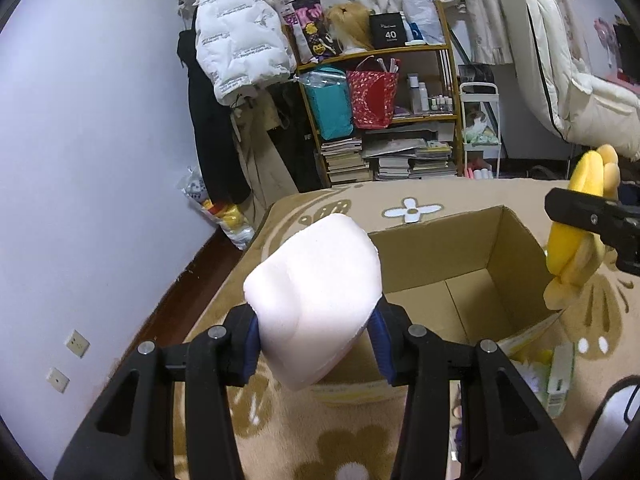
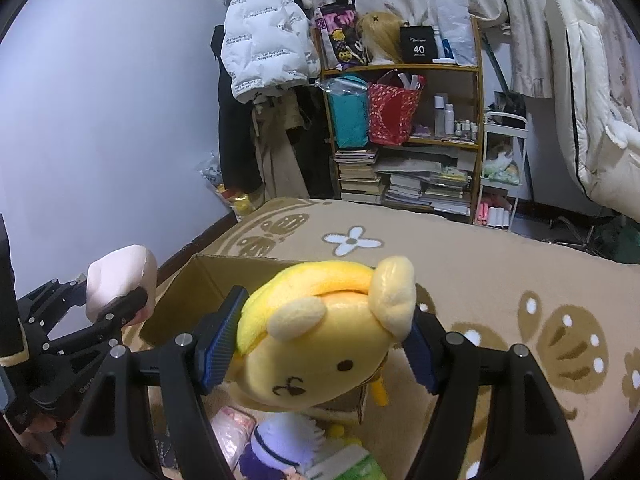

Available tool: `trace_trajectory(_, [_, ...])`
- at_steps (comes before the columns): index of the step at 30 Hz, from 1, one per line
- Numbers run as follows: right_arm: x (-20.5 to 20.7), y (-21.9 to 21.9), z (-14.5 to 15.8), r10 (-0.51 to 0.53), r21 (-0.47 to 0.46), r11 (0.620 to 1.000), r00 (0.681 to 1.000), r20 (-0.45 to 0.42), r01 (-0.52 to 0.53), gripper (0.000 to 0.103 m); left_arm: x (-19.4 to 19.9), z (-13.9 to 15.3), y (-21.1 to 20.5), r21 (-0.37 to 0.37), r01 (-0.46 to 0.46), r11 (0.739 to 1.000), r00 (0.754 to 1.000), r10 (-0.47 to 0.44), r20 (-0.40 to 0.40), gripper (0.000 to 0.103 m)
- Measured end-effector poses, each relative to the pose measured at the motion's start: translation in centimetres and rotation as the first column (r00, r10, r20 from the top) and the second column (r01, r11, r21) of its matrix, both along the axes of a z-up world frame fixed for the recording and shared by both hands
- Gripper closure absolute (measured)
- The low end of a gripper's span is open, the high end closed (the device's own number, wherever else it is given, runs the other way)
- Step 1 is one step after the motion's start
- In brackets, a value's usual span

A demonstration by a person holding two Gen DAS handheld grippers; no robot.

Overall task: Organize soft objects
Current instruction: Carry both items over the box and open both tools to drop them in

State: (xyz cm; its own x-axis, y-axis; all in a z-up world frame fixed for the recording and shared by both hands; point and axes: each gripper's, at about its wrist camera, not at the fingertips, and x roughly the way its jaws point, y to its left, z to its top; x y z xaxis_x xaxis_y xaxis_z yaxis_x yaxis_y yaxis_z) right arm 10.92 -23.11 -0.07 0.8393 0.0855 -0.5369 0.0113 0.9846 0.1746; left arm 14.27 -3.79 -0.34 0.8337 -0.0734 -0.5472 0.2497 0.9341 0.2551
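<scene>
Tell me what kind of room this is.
Probably a bedroom at home: a patterned rug covers the floor, a wooden shelf holds books and bottles, a white puffer jacket hangs by the wall, and thick white bedding lies at right.

Even, cool indoor light is filling both views; fisheye bending is curving edges, black corners are showing from twelve to six o'clock.

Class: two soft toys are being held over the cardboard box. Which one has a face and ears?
The yellow plush in the right gripper: it shows dark eyes and rounded ears. The pale pink cushion in the left gripper is plain and featureless.
</scene>
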Motion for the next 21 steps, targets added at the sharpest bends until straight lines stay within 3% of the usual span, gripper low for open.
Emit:
trace_trajectory(11, [1.5, -0.6, 0.7, 0.038, 0.088, 0.995, 0.997, 0.061, -0.043, 0.026, 1.1, 0.0, -1.6, -0.006, 0.020, 1.000, 0.999, -0.020, 0.031, 0.055])
trace_trajectory(17, [2.1, 0.2, -1.9, 0.050, 0.067, 0.997, 0.999, -0.002, -0.049, 0.022, 1.7, -2.1, -0.7, -0.015, -0.040, 0.999, 0.999, 0.040, -0.014, 0.044])
trace_trajectory(19, [2.6, 0.3, -3.2, 0.060, 0.075, 0.996, 0.997, -0.042, -0.057, 0.022, 2.3, -2.6, -0.4, -0.016, -0.062, 0.998, 0.997, 0.061, -0.044, 0.039])
trace_trajectory(21, [2.9, 0.4, -3.6, 0.067, 0.067, 0.996, 0.996, -0.057, -0.063, 0.021, 2.3, -2.6, 0.0, -0.016, -0.086, 0.996, 0.996, 0.086, -0.027, 0.020])
